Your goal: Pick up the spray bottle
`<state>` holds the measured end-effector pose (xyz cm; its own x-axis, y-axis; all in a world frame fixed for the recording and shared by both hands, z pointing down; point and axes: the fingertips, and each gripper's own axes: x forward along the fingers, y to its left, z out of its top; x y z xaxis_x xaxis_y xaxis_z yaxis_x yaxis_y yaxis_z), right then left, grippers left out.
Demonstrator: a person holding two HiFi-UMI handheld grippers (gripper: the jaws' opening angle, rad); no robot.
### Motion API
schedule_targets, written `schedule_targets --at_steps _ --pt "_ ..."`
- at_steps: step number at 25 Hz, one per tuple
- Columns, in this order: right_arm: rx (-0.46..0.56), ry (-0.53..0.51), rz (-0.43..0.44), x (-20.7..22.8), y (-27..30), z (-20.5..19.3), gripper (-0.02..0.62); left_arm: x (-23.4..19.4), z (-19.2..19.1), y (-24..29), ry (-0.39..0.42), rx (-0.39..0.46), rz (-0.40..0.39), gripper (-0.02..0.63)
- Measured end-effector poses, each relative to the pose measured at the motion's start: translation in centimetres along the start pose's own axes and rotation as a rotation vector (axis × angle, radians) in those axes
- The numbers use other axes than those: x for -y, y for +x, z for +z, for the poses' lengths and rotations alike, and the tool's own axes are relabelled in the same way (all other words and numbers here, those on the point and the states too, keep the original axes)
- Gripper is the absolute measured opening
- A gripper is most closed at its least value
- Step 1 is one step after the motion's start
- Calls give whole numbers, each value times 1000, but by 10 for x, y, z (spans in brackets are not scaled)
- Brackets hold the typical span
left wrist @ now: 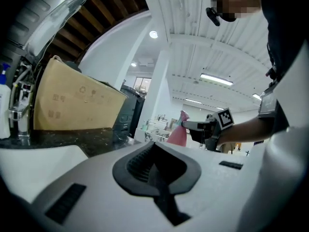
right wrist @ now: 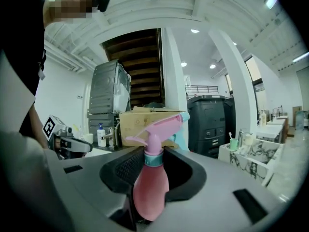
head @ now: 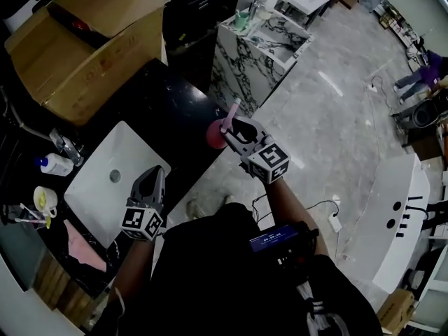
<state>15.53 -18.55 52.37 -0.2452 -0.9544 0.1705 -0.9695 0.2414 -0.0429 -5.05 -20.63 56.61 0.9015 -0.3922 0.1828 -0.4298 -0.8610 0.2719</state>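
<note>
My right gripper is shut on the pink spray bottle, which hangs off the counter's edge above the floor. In the right gripper view the bottle stands upright between the jaws, its teal collar and pink trigger head above them. My left gripper hovers over the white sink, jaws together with nothing in them. The left gripper view looks past its own closed jaws to the pink bottle and the right gripper beyond. The left gripper shows at the left of the right gripper view.
A white sink basin is set in the black counter, with a faucet, a soap bottle and a cup of toothbrushes behind it. A large cardboard box fills the counter's far end. A marble vanity stands beyond.
</note>
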Motion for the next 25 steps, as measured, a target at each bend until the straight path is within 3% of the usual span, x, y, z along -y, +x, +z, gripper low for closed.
schedule_targets --at_steps 14,25 --pt "30 42 -76 43 -95 -17 146 78 -1 43 47 -14 -101 8" --pt "14 71 -51 69 -173 -46 144 156 -26 70 37 -65 -92 8"
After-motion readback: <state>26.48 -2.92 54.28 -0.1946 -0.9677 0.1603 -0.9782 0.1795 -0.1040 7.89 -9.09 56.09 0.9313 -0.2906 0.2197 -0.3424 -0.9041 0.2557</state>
